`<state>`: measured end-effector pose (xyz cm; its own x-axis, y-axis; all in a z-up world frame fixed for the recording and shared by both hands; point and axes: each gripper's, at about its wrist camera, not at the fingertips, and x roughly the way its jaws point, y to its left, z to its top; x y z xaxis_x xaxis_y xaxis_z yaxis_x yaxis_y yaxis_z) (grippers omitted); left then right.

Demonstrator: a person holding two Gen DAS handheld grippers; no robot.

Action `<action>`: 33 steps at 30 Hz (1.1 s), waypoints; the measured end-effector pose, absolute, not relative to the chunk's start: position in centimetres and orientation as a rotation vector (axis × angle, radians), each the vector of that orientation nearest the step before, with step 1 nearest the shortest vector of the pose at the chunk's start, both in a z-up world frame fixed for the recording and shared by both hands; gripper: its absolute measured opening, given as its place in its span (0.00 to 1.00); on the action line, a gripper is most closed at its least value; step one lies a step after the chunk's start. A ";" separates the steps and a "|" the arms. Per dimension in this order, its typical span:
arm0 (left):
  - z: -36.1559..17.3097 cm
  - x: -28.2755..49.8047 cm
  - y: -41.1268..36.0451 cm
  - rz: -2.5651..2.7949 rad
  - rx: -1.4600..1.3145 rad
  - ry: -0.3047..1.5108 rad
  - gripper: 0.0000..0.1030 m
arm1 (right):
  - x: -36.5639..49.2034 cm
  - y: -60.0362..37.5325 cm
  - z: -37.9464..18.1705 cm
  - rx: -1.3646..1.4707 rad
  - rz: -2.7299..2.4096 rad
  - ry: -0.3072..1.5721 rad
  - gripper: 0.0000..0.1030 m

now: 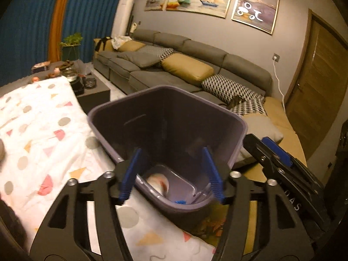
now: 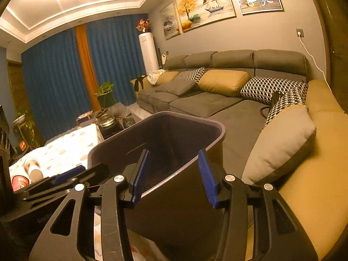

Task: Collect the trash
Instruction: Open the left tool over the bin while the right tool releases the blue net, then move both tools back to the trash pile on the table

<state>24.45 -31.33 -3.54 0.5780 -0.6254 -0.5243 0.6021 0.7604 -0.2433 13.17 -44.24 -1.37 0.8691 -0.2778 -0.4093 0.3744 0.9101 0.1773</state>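
Note:
A purple-grey trash bin point(image 1: 174, 117) stands at the edge of a patterned white tablecloth point(image 1: 39, 134). Inside at the bottom lie a white-and-red wrapper point(image 1: 157, 183) and a small blue scrap point(image 1: 180, 201). My left gripper point(image 1: 171, 174) is open, its blue pads straddling the bin's near rim above the opening. My right gripper point(image 2: 174, 177) is open, its pads on either side of the bin's point(image 2: 174, 130) near corner. Each gripper shows in the other's view: the right gripper point(image 1: 276, 152) and the left gripper point(image 2: 67, 175). A white-and-red cup point(image 2: 32, 167) lies on the cloth point(image 2: 65, 148).
A grey sectional sofa point(image 1: 174, 65) with tan and houndstooth cushions runs behind and right of the bin. A dark side table point(image 1: 87, 87) with a glass jar point(image 2: 106, 119) and small items stands beyond the cloth. A red container point(image 2: 19, 182) sits at far left.

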 end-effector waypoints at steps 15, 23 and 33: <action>-0.5 19.1 -24.4 -0.501 -0.042 0.547 0.81 | 8.3 -40.7 1.3 0.185 -0.338 0.331 0.66; 0.4 15.4 -20.3 -0.425 -0.041 0.520 0.81 | 5.8 -38.0 1.9 0.173 -0.316 0.325 0.69; 0.1 11.2 -13.4 -0.318 -0.068 0.494 0.81 | 4.1 -33.3 1.3 0.154 -0.240 0.341 0.69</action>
